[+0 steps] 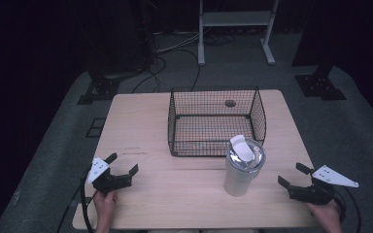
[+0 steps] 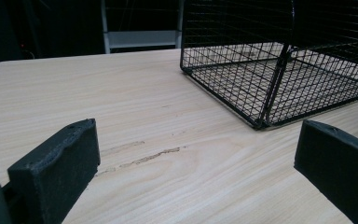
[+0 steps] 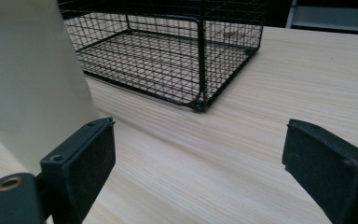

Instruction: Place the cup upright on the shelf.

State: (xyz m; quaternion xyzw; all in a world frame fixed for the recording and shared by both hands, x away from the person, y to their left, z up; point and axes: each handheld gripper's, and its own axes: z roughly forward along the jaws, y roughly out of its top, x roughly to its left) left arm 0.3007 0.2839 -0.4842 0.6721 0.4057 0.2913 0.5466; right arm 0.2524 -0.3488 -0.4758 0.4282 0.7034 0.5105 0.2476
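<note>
A white tumbler [image 1: 241,167] with a clear lid stands upright on the wooden table [image 1: 141,126], just in front of the black wire basket [image 1: 216,121]. Its pale wall [image 3: 28,79] rises at the left of the right gripper view. My left gripper [image 1: 124,163] rests near the table's front left, open, with nothing between its jaws; the basket's near corner [image 2: 261,122] lies ahead to the right. My right gripper [image 1: 292,174] sits at the front right, open and holding nothing, a short way right of the tumbler.
The basket holds nothing; a small dark hole [image 1: 230,103] in the tabletop shows through its back part. Beyond the table stand a white frame [image 1: 235,24] and black stands with cables [image 1: 160,58] on the grey floor. Bare wood lies between the grippers.
</note>
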